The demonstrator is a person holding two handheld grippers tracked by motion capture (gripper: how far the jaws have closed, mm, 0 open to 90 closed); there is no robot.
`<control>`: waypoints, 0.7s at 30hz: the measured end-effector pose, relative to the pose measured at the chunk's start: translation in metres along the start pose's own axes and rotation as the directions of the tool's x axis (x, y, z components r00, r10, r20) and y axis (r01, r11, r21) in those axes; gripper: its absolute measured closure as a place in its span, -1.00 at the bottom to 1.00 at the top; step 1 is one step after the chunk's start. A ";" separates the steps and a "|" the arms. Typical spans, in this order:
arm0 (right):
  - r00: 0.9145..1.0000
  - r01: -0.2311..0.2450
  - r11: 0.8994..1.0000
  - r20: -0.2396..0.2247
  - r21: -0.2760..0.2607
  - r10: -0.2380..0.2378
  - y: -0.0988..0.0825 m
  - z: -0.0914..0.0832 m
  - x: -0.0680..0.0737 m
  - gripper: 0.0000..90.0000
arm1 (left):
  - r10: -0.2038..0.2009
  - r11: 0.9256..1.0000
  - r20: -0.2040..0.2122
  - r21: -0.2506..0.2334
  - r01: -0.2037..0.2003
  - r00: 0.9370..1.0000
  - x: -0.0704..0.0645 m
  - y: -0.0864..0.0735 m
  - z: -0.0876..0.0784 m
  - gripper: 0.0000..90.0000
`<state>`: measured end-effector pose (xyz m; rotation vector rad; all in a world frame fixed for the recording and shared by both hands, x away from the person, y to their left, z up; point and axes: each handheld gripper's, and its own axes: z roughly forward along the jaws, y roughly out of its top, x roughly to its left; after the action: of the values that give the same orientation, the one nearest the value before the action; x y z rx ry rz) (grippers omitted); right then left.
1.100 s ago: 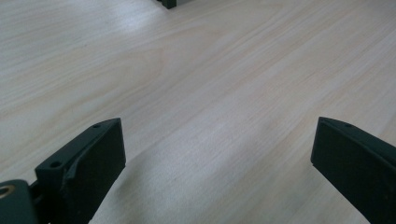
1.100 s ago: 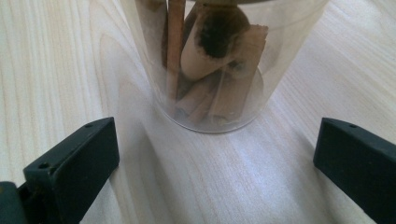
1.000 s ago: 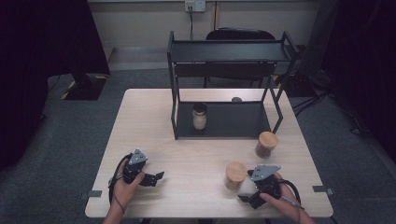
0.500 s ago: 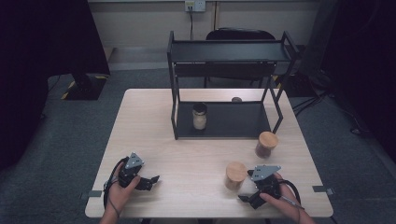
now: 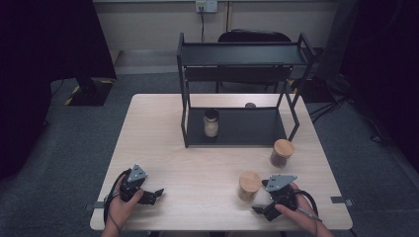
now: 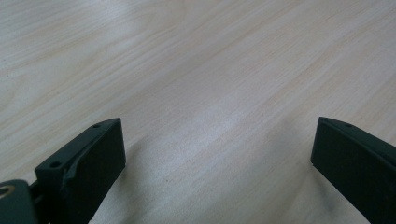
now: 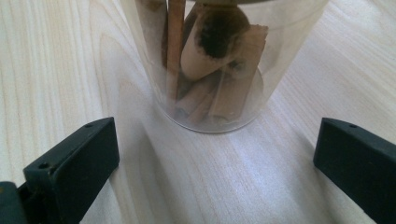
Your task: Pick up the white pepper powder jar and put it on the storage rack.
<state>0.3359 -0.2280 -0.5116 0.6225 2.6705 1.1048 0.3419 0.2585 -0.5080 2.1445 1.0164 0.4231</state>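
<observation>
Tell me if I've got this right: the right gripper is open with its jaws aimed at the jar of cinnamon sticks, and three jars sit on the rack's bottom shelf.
Not quite. The high view shows one jar on the bottom shelf of the rack; the other two stand on the table. The rest holds: the right gripper is open, jaws aimed at the jar of cinnamon sticks.

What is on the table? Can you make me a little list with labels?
Table: light wooden table
Rack: black metal two-level shelf rack at the back
On rack: glass jar with a dark lid, bottom level
Near jar: clear glass jar with a wooden lid, brown rolled sticks inside, just ahead of the right gripper
Other jar: dark-filled glass jar with a wooden lid, by the rack
Right gripper: open, not touching
Left gripper: open, over bare wood
</observation>
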 end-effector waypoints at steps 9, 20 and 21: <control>1.000 0.000 1.000 0.000 0.000 0.000 0.000 0.000 0.000 -1.00 | 0.002 1.000 0.002 0.016 -0.002 1.000 0.001 -0.004 -0.003 -0.94; 1.000 0.000 1.000 0.000 0.000 0.000 0.000 0.000 0.000 -1.00 | 0.005 1.000 -0.007 0.018 -0.005 1.000 0.004 -0.013 -0.008 -0.99; 1.000 0.000 1.000 0.000 0.000 0.000 0.000 0.000 0.000 -1.00 | 0.007 1.000 -0.009 0.019 -0.007 1.000 0.005 -0.013 -0.008 -1.00</control>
<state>0.3360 -0.2280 -0.5116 0.6224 2.6704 1.1049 0.3332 0.2716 -0.5118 2.1656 1.0216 0.4281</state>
